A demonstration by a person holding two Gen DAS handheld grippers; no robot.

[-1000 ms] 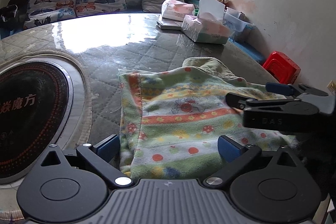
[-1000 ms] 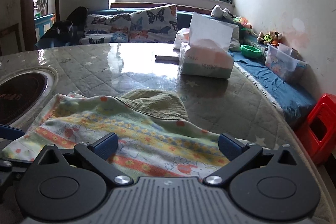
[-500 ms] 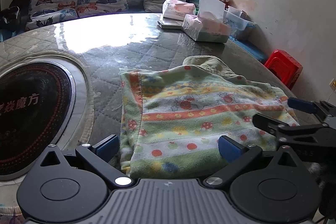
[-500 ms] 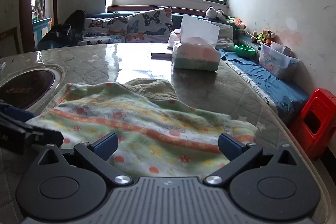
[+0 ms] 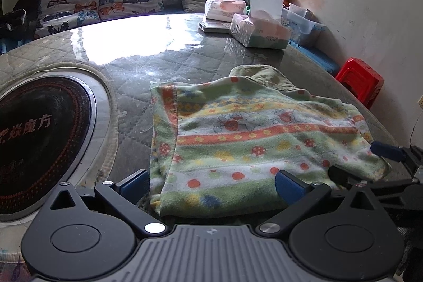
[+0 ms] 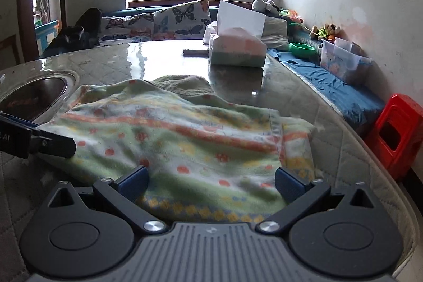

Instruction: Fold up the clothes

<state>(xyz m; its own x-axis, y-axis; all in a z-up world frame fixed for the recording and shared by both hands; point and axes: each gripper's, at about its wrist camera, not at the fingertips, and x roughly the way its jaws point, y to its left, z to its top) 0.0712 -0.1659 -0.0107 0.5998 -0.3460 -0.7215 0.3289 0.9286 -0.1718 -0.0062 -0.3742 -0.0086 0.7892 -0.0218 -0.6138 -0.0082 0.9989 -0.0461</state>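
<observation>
I have both tools at the near edge of the table [image 5: 185, 62], each with its jaws spread wide and gripping nothing. The left gripper [image 5: 211, 183] sits with the near hem of the patterned garment [image 5: 251, 134] lying between its blue pads [image 5: 286, 185]; the cloth is flat on the quilted cover, not pinched. The right gripper [image 6: 211, 181] faces the same garment [image 6: 185, 139] from the right end, and the hem lies loose between its pads [image 6: 286, 183] too. In the left view I see the right tool's blue tip just beside the garment's near right corner; in the right view the left tool's black finger touches or nearly touches the left edge, I cannot tell which.

The garment is a green fleece piece with orange stripes and red dots, lying folded on the near right part of the table, with an olive corduroy piece [image 5: 267, 75] peeking out from under its far edge.

As for containers: a tissue pack [image 6: 236, 49] stands on the far part of the table, one white sheet sticking up from its slot. Behind it lies a second pack [image 5: 224, 8], closed. On the bench at the right wall a clear plastic box [image 6: 341, 61] holds papers or cards, too small to read, and a green bowl [image 6: 302, 49] sits beside it; I cannot see inside. A red stool [image 6: 396, 134] stands on the floor to the right. The inset cooktop [image 5: 39, 139] fills the left of the table.
</observation>
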